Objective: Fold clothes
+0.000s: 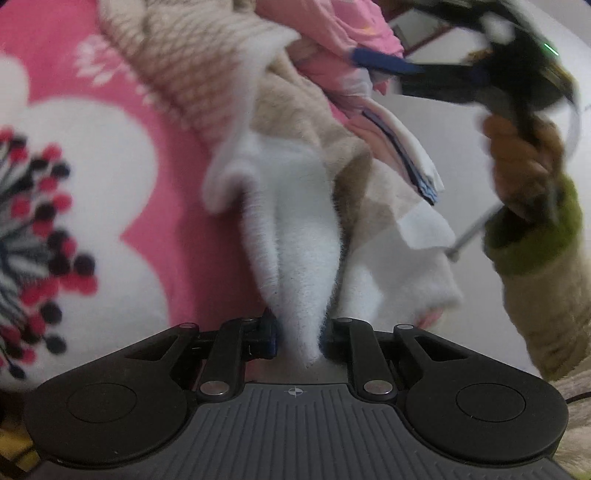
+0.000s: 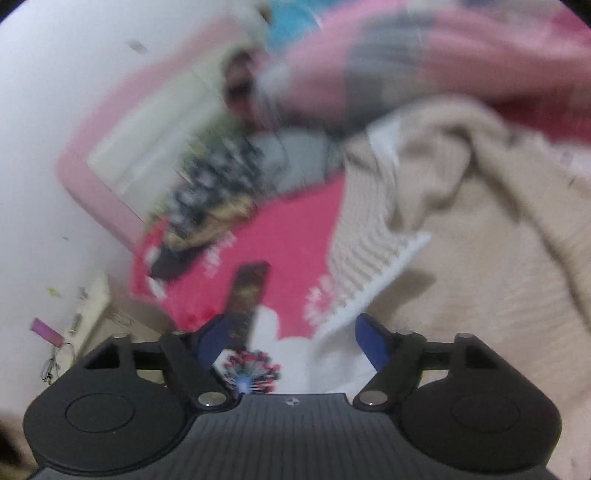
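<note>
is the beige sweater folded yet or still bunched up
Still bunched up. The beige sweater lies rumpled on the pink blanket, its white lining pulled out and pinched in the left gripper.

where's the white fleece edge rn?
Left wrist view, centre: white fleece edge pinched in the left gripper, over the pink floral blanket.

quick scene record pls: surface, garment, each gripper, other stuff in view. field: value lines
surface: pink floral blanket
garment: beige knit sweater with white fleece lining, bunched
left gripper: shut on the white fleece edge
right gripper: open, nothing between its fingers, above blanket and sweater
other: pink clothes beyond the sweater; dark flat object on blanket, too blurred to identify
image quality: right wrist view motion-blurred
</note>
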A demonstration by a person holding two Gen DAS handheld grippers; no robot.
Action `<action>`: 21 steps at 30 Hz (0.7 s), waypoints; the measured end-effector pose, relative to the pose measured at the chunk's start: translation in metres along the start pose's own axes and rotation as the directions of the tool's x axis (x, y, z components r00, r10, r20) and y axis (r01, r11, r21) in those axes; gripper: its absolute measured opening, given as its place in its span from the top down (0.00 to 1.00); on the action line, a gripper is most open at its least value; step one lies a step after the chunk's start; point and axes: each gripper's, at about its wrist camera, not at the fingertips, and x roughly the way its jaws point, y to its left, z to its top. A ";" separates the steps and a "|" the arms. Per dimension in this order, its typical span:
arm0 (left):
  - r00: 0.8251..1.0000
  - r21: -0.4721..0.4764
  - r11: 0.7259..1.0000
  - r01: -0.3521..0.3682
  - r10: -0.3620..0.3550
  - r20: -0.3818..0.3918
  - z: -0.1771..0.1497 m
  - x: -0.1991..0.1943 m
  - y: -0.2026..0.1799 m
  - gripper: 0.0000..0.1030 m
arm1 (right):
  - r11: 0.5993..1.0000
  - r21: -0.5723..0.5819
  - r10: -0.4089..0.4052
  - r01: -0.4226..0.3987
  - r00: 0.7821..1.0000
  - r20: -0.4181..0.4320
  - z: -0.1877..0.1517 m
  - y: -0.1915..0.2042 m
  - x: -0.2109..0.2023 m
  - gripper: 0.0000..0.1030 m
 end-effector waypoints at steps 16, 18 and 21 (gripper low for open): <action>0.998 0.001 0.999 0.055 -0.055 -0.004 -0.016 0.017 0.012 0.80 | 0.982 -0.025 -0.188 0.186 0.974 -0.130 0.035 -0.007 0.170 0.19; 0.998 -0.008 0.998 0.061 -0.062 -0.007 -0.016 0.020 0.013 0.80 | 0.985 0.004 -0.172 0.175 0.972 -0.157 0.038 -0.011 0.182 0.20; 0.998 -0.012 0.998 0.062 -0.062 -0.011 -0.014 0.025 0.013 0.78 | 0.988 -0.006 -0.156 0.157 0.974 -0.166 0.042 -0.007 0.195 0.20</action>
